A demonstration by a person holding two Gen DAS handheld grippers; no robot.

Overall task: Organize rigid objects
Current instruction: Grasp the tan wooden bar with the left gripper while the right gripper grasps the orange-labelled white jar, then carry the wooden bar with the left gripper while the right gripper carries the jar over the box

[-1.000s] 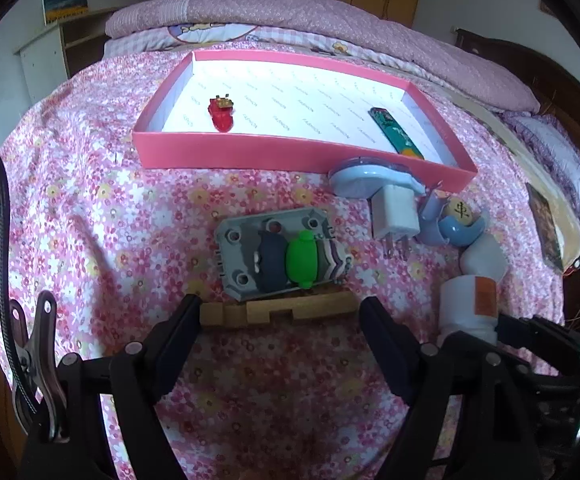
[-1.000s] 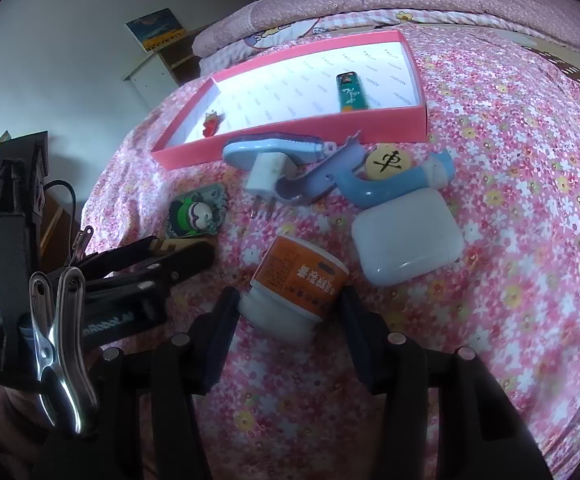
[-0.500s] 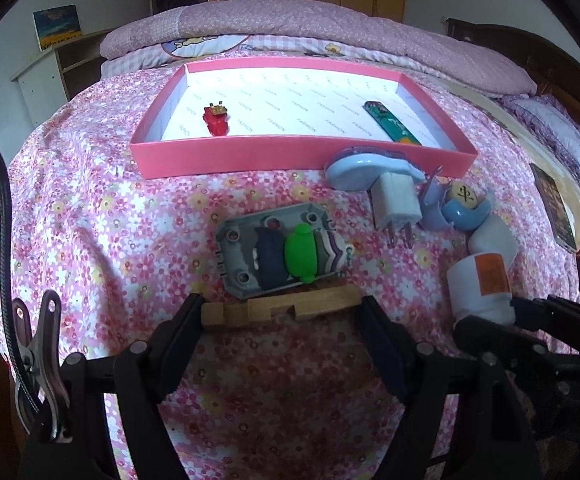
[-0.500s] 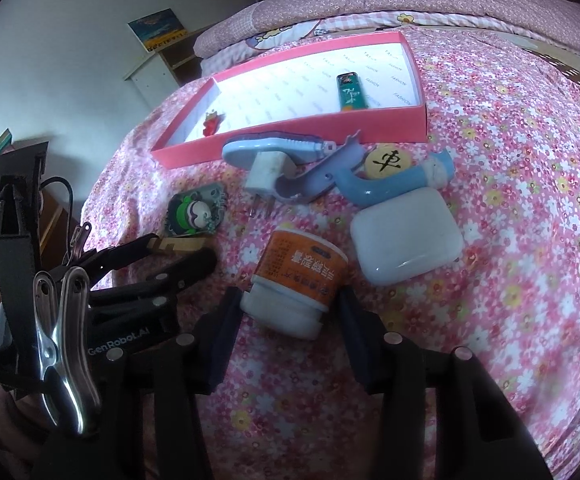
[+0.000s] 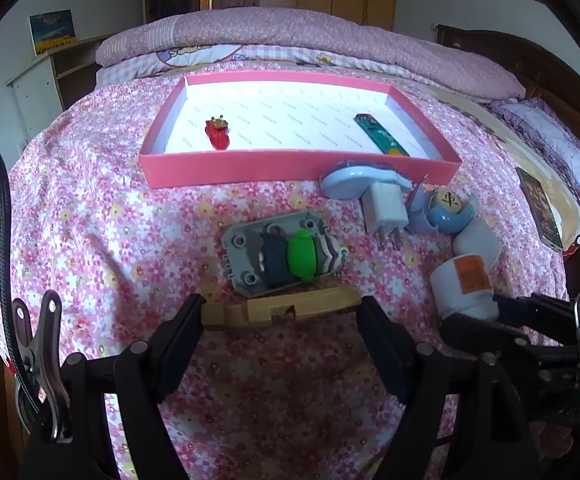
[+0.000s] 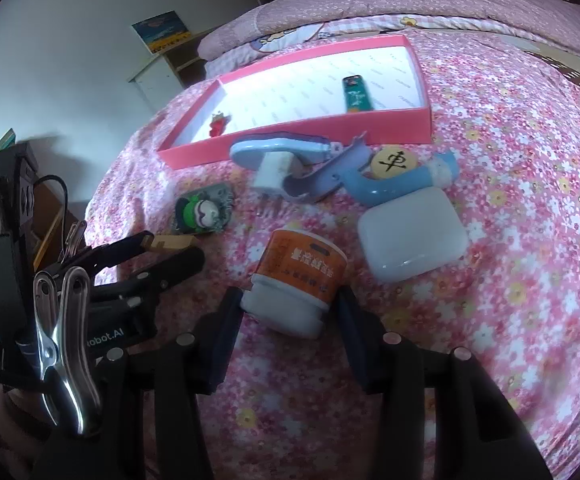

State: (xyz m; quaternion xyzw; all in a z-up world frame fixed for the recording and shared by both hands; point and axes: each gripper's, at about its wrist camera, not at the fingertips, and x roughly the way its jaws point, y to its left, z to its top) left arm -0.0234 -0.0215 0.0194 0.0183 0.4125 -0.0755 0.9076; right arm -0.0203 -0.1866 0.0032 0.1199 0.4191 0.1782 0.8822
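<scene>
Left wrist: close, angled down over the bed [image 5: 90,208].
Right wrist: likewise, seemingly further right.
Shared: pink tray [image 5: 298,168] [image 6: 298,136].

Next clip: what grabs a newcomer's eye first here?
The pink box on the flowered bedspread, holding a red toy and a green stick. Nearer, the left hand-held gripper brackets a wooden block; the right hand-held gripper flanks an orange-labelled jar.
</scene>
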